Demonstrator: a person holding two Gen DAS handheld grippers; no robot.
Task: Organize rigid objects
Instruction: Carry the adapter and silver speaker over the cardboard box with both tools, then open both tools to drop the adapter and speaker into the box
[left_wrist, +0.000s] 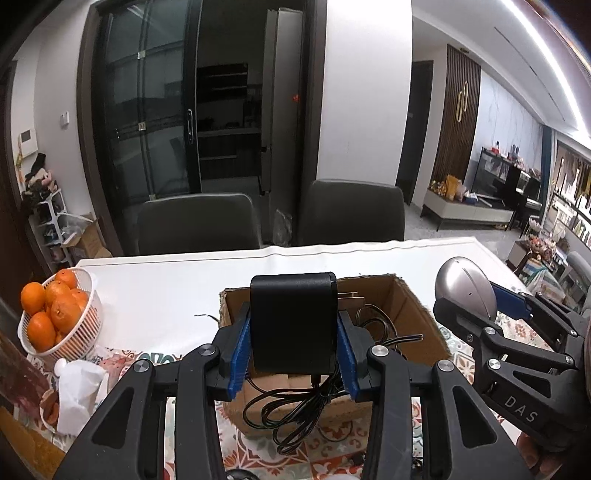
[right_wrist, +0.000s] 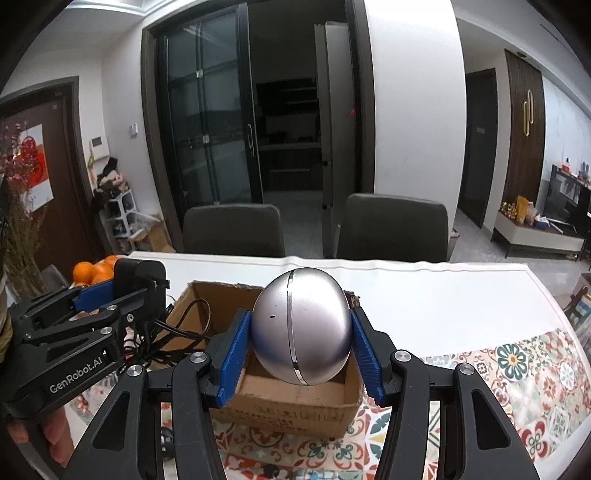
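Left wrist view: left gripper (left_wrist: 293, 332) clamps black adapter (left_wrist: 293, 321), long axis upright, prongs pointing away over cardboard box (left_wrist: 413, 314).
Right gripper (right_wrist: 301, 332): grasps silver egg-shaped device (right_wrist: 301, 325), seam near-vertical, above box.
Surface: white table (left_wrist: 166, 291), patterned cloth (right_wrist: 524, 373).
Room: two dark chairs (left_wrist: 195, 225).

Two handheld grippers, both built alike. The left gripper (left_wrist: 293, 345) has matte black plastic linkage arms with triangular cut-outs, joined by round silver screw heads at each pivot. Its two fingers carry bright blue ribbed pads (left_wrist: 240, 356) — fine horizontal ridges run down each pad's inner face. The right gripper (right_wrist: 301, 349) matches it: black arms, silver pivots, blue ribbed pads (right_wrist: 232, 360). Seen from the side, the left gripper's black body bears white lettering, "GenRobot.AI"; the right one's body shows the letters "DAS". Fingertips of a person's hand (right_wrist: 55, 435) wrap the left gripper's underside.
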